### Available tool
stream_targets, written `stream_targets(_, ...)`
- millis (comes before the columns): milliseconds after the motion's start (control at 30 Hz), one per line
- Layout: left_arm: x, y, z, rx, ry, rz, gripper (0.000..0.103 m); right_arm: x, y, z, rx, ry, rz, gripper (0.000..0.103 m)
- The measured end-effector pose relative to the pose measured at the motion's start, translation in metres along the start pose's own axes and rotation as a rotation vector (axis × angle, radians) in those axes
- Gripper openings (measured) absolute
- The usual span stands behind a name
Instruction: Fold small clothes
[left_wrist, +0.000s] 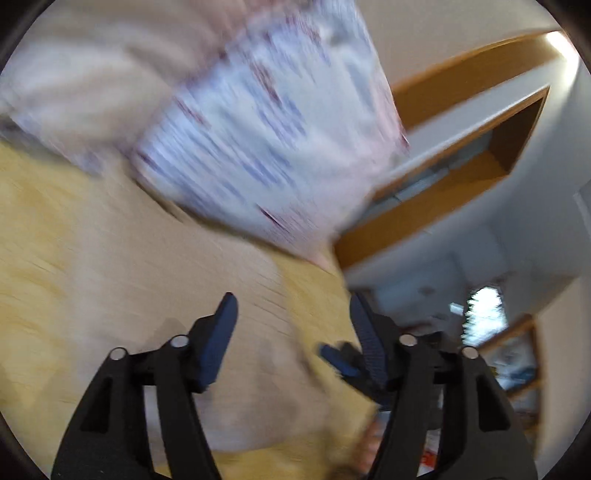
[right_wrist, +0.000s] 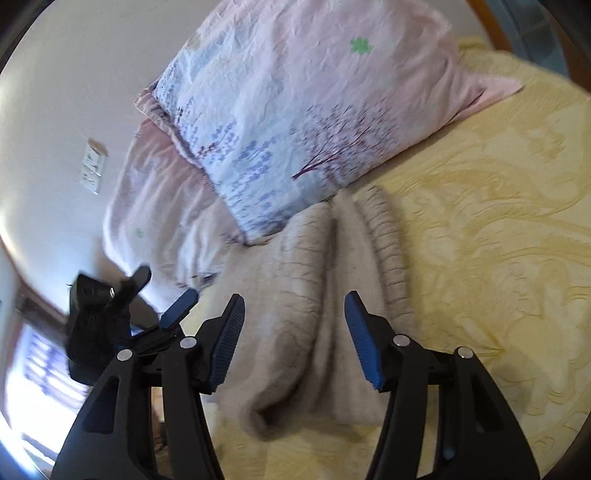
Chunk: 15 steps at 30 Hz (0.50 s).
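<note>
Item one, the beige knit garment (right_wrist: 325, 310): it lies on the yellow bedspread (right_wrist: 498, 240), bunched into long ridges, its far end touching the lower edge of the patterned pillow (right_wrist: 295, 122). I take this pillow as my landmark. The garment looks partly gathered lengthwise, so I judge a fold is under way and not finished. Its near end curls over into a loose roll.

Item two, my right gripper (right_wrist: 295, 332): it hovers over the garment, on the near side of the pillow, fingers spread wide with nothing between them. I read this as lining up over the middle ridge for a pinch.

Item three, my left gripper (left_wrist: 291, 332): also released, blue pads apart and empty. In the right wrist view I see it (right_wrist: 162, 314) off the garment's left edge, below and left of the pillow, likely placed to take the opposite side.

Item four, a second pink pillow (right_wrist: 155, 206): it lies left of and partly under the landmark pillow, against the wall (right_wrist: 74, 92).

Item five, wooden shelving (left_wrist: 461, 147): beyond the pillow in the left wrist view.

Hard to make out: the left wrist view is heavily smeared, so the garment (left_wrist: 166, 295) shows there only as a pale patch. I cannot tell what kind of garment it is, and the gripper bodies cut off its nearest edge.
</note>
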<state>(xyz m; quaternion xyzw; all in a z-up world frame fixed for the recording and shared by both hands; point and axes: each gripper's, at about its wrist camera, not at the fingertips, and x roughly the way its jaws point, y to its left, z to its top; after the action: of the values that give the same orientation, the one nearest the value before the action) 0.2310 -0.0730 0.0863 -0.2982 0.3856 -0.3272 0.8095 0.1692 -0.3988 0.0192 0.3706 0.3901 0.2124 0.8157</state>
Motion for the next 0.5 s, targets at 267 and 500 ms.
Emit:
stream_targets(267,-0.010,0.055,-0.013,-0.015,0.030,0.288,0.068,0.049,-0.002,0.010,0.048,0.180,-0.077,0.058)
stream_targets(500,0.007,0.075,-0.028,-0.045,0.120,0.218,0.068,0.072,-0.005,0.012,0.066,0.203,-0.028,0.040)
